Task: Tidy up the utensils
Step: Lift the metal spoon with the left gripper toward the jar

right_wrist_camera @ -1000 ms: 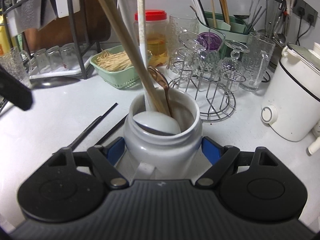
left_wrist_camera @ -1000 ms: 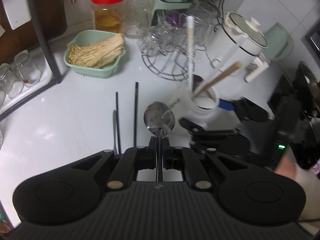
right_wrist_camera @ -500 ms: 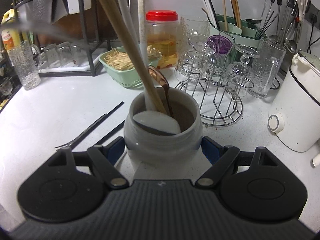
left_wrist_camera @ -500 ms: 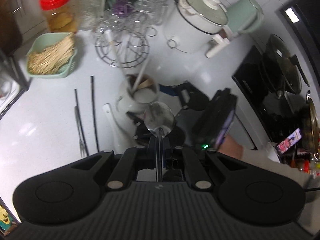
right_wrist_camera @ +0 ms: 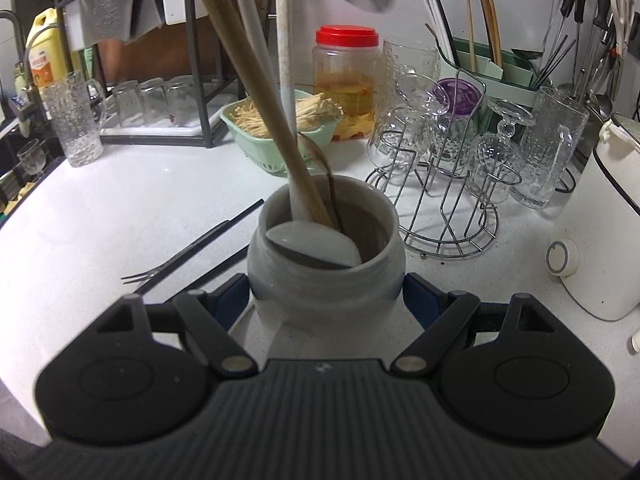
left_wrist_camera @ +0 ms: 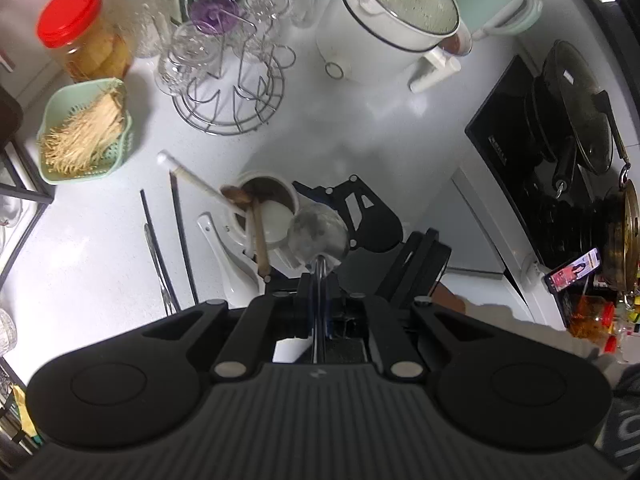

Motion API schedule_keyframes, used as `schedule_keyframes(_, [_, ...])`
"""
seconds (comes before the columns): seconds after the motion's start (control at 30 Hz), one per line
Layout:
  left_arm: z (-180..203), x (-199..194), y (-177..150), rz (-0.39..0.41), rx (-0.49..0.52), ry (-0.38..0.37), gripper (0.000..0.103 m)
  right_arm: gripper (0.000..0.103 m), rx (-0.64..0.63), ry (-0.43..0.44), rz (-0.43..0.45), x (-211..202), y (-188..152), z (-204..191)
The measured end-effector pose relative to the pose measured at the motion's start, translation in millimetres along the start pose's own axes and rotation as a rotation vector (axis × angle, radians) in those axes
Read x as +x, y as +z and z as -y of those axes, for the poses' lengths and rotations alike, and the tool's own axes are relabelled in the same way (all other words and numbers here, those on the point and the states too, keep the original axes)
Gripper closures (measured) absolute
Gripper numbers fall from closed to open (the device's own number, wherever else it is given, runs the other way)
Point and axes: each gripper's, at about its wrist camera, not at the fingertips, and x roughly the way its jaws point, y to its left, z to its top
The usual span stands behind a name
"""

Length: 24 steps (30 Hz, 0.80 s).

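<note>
White counter (left_wrist_camera: 360,128) now farther below, left jaws clamped on steel spoon (left_wrist_camera: 318,234) newly over jar (right_wrist_camera: 324,276), right jaws gripping jar.

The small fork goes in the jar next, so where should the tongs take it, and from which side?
Grip the small fork mid-handle, coming straight down from above. It lies flat on the counter between two black chopsticks, so close across the thin shaft, well clear of the tines that point away from the white jar.
</note>
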Motion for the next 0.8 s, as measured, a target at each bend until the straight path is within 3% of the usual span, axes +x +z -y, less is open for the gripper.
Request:
schedule_keyframes(0.5, [6,73,63,-0.284,0.05,0.12,0.097,0.017,-0.011,0.015,0.014,0,-2,2])
schedule_keyframes(0.8, [-3,108,74,-0.361,0.061,0.2,0.097,0.017,-0.01,0.019,0.021,-1,-4,2])
